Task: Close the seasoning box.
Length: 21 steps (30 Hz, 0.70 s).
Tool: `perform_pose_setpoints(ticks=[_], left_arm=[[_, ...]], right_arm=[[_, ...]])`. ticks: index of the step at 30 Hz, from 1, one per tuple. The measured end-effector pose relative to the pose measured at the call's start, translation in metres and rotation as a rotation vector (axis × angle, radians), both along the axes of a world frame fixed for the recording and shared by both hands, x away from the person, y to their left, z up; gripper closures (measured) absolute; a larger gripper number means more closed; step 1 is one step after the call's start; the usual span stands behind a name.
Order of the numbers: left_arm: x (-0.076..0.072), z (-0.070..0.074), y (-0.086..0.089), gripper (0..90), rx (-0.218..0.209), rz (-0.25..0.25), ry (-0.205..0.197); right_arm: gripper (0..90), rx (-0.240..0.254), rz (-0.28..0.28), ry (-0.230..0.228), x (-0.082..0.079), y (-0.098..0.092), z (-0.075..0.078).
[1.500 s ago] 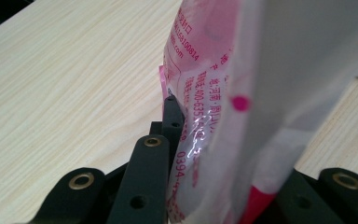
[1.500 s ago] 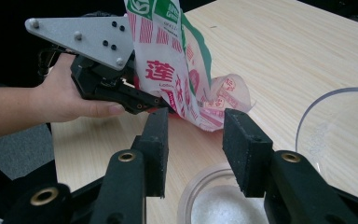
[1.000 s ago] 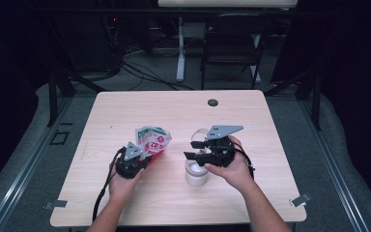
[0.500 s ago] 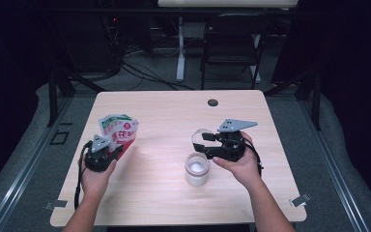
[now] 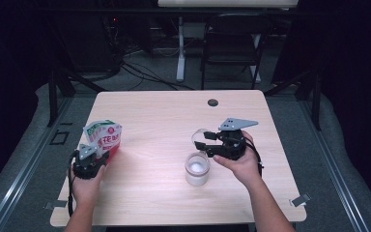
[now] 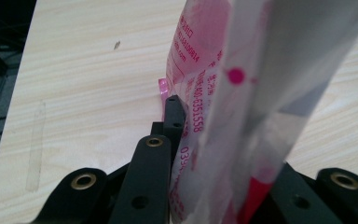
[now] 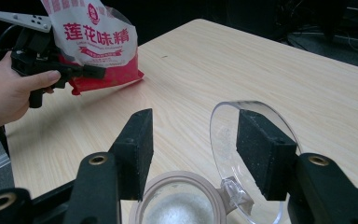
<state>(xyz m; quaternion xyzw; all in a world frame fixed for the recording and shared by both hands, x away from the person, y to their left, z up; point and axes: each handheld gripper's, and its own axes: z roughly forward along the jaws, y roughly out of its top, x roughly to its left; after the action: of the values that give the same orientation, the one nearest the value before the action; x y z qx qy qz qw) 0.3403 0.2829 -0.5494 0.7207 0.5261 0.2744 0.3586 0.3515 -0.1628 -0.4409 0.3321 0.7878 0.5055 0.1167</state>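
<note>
A: The pouch point(image 5: 104, 137) sits pinched in the left gripper point(image 5: 95, 155), out near the left edge of the table point(image 5: 164, 116); the left gripper view shows a black jaw pressed flat against its printed side, its lower corner low over the wood; whether that corner touches, I cannot tell.

B: And the jar point(image 5: 196, 168)?

A: It stands on the table toward the front, just before the right gripper point(image 5: 204, 143), well apart from the pouch; white powder shows inside, and its clear hinged lid point(image 7: 251, 140) stands flipped up.

B: Does the right gripper hold that lid?

A: No; its jaws have just been opening and now stand spread wide; one pad sits close beside the lid, with nothing clamped between them.

B: So which step is this?

A: I would judge the filling done and the pouch being set aside; the jar is left open.

B: What does the next move call for?

A: Probably lowering the pouch until it stands or lies steady, then releasing it; the right gripper would tip the lid down without knocking the jar.
</note>
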Motion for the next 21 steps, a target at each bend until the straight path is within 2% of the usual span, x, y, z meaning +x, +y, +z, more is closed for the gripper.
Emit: perform_pose_setpoints(ticks=[1,3,10,12,13,15,19,21], left_arm=[[0.0,-0.003,0.002,80.0,0.0,-0.001,0.023],[0.0,-0.005,0.003,79.1,-0.014,0.01,0.031],[-0.001,-0.006,0.005,75.4,-0.055,0.017,0.035],[-0.002,-0.006,0.005,72.9,-0.075,0.012,0.026],[-0.004,-0.004,0.004,65.9,-0.088,0.007,0.017],[-0.007,0.0,0.001,58.8,-0.108,-0.011,-0.028],[-0.011,0.002,-0.006,49.0,-0.087,-0.015,-0.057],[-0.011,0.001,-0.008,46.3,-0.073,-0.025,-0.05]], right_arm=[[45.9,0.008,0.002,0.009,0.001,-0.001,0.0],[45.9,0.009,0.002,0.013,0.001,-0.002,0.0],[47.2,0.018,-0.008,0.009,0.0,-0.006,0.003],[48.6,0.02,-0.009,0.011,0.001,-0.007,0.003],[49.9,0.02,-0.01,0.014,0.001,-0.009,0.003],[52.1,0.022,-0.012,0.014,0.001,-0.01,0.004],[54.1,0.024,-0.008,0.016,0.001,-0.011,0.004],[54.8,0.013,-0.008,0.016,0.001,-0.01,0.003]])
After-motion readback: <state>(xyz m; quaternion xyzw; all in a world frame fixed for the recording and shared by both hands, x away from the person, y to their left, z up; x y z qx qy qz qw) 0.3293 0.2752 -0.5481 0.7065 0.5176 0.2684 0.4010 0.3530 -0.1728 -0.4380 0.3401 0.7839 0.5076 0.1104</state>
